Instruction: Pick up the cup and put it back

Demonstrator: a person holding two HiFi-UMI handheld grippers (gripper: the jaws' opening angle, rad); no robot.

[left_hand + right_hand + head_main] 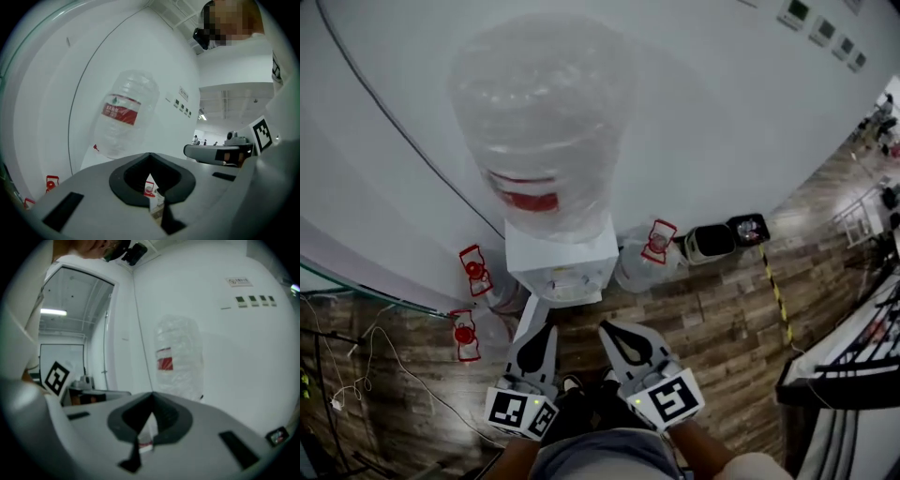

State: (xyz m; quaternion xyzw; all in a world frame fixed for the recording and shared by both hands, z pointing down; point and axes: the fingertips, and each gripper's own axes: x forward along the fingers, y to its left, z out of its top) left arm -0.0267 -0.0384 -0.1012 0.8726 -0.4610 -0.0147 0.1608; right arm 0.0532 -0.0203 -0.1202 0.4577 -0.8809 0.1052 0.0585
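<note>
I see no cup in any view. A white water dispenser [562,267] stands against the wall with a large clear bottle [539,131] with a red label on top. My left gripper [541,337] and right gripper [612,334] hover side by side just in front of the dispenser's base, pointing at it. Both are shut, tips meeting, nothing between them. In the left gripper view the jaws of the left gripper [150,155] close below the bottle [123,112]. In the right gripper view the right gripper [151,394] is likewise closed below the bottle [177,357].
Spare water bottles with red handles lie on the wood floor left [487,286] and right [645,255] of the dispenser. Two black bins [710,242] stand by the wall further right. Yellow-black tape [775,291] crosses the floor, cables [356,375] trail at left, and a railing [862,347] is at right.
</note>
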